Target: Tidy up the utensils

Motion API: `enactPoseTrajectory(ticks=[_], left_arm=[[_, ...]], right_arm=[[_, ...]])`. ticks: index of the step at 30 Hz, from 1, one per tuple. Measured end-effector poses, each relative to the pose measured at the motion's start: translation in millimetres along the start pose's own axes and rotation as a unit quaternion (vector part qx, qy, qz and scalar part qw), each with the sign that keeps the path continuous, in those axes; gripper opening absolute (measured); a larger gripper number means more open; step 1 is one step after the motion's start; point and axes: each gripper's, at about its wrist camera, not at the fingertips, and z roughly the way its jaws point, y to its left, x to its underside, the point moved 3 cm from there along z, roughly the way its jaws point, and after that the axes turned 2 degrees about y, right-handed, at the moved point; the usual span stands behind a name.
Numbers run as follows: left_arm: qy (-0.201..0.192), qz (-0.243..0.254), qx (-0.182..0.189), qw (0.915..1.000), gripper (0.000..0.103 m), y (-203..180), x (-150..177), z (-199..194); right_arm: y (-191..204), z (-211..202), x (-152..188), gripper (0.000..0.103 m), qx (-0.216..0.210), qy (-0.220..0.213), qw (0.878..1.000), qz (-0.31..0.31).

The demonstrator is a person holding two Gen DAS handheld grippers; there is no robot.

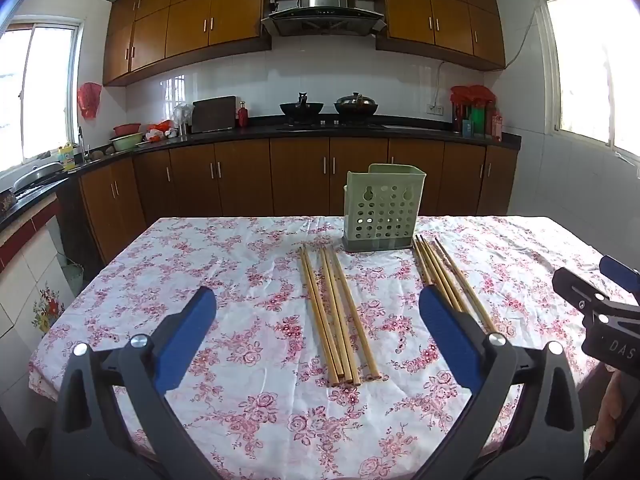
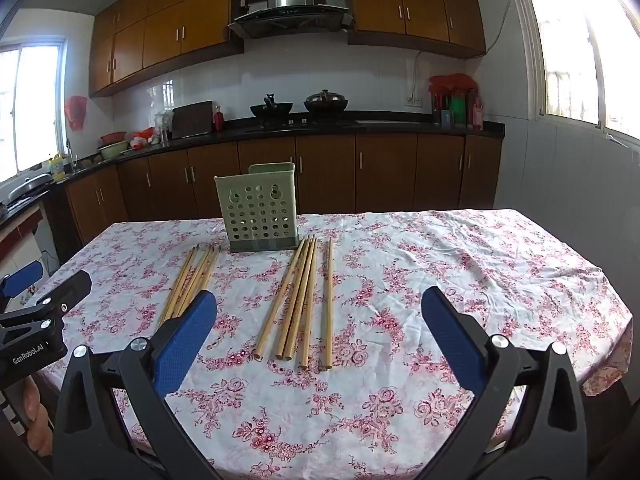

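Note:
A pale green perforated utensil holder (image 1: pixel 380 210) (image 2: pixel 259 212) stands upright at the far middle of the table. Two bundles of bamboo chopsticks lie flat before it: a left bundle (image 1: pixel 338 316) (image 2: pixel 190 282) and a right bundle (image 1: pixel 448 276) (image 2: pixel 298 304). My left gripper (image 1: pixel 318 300) is open and empty, above the near table, framing the left bundle. My right gripper (image 2: pixel 320 304) is open and empty, framing the right bundle. Each gripper also shows at the other view's edge: the right one (image 1: pixel 600 304), the left one (image 2: pixel 40 308).
The table carries a white cloth with pink flowers (image 1: pixel 240 264) (image 2: pixel 460 264). Behind it run brown kitchen cabinets (image 1: pixel 300 176) and a black counter with woks (image 1: pixel 328 110). The table's near and side edges drop off.

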Motion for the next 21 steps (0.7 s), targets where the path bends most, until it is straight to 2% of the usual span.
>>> enactPoseTrajectory(ticks=[21], left_arm=[[0.002,-0.002,0.001,1.0,0.099,0.1,0.1,0.2]], right_arm=[[-0.7,0.5,0.9,0.101,-0.001,0.001,1.0,0.002]])
